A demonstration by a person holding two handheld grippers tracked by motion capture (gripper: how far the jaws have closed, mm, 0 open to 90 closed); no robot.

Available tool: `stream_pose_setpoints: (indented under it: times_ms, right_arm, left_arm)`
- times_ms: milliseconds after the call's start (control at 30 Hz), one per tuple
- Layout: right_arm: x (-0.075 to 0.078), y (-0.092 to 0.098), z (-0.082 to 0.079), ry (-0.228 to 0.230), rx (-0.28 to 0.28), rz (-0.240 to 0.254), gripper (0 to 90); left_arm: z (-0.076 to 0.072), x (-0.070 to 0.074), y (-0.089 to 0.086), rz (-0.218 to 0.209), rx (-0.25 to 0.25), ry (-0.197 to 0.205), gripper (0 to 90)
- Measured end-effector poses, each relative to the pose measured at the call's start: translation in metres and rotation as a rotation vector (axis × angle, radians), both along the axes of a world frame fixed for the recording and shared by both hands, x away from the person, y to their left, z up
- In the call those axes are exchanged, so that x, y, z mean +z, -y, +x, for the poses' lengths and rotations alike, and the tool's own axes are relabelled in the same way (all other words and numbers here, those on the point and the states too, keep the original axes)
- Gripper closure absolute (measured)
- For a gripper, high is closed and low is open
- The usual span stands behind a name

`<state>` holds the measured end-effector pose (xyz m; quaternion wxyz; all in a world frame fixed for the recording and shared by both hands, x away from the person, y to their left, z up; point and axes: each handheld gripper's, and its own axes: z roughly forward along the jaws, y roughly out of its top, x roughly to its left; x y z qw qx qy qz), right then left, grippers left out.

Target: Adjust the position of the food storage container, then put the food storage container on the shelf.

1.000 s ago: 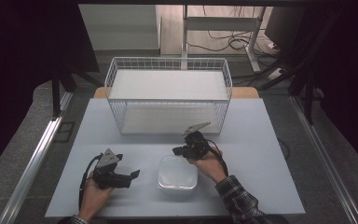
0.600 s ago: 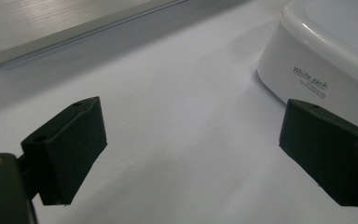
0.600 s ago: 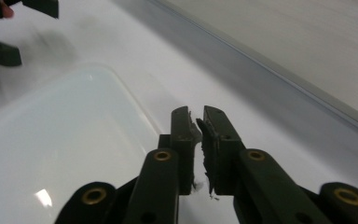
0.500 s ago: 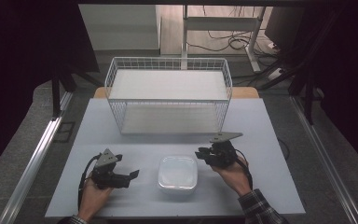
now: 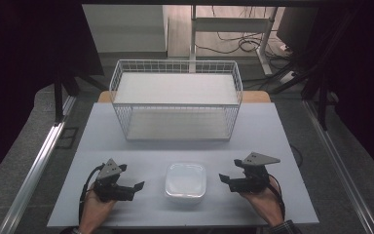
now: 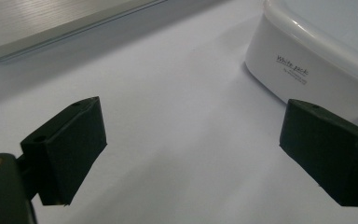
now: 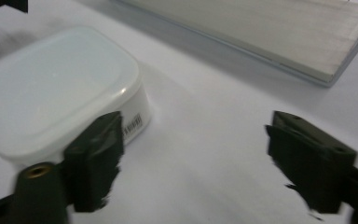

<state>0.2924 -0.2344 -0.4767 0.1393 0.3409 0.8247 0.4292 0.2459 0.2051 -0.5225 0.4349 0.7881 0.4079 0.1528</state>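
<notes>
Container, a white, glossy plastic box with rounded corners and a fitted lid, sits at the near middle of the pale, matte bench, flanked by two hand-held tools. To its left, the left claw rests low on the bench in a person's hand, its blocky black jaws spread wide with nothing between them; small dark lettering shows on the container's side wall in the left gripper view. To its right, the right claw points inward, its jaws likewise released and apart from the box, with a grey three-cornered plate on top. Farther back stands a white wire basket, rectangular and open-topped, its fine grid walls enclosing a flat pale board. Beyond the bench, cables lie on the floor.
</notes>
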Motion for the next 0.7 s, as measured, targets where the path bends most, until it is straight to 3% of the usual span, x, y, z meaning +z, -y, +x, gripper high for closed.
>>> stream_pose_setpoints:
  times_ms: [200, 533, 700]
  right_arm:
    - [-0.011, 0.001, -0.003, -0.004, -0.014, -0.052, 6.3]
    - [-0.013, -0.003, -0.002, -0.009, -0.004, -0.024, 3.5]
    - [-0.01, -0.007, -0.003, 0.001, 0.021, -0.006, 4.8]
  left_arm:
    - [0.001, -0.003, -0.001, 0.001, 0.005, -0.001, 5.7]
    - [0.004, -0.002, 0.003, -0.039, -0.017, 0.005, 4.6]
    - [0.005, 0.0, 0.01, -0.022, -0.048, -0.017, 5.2]
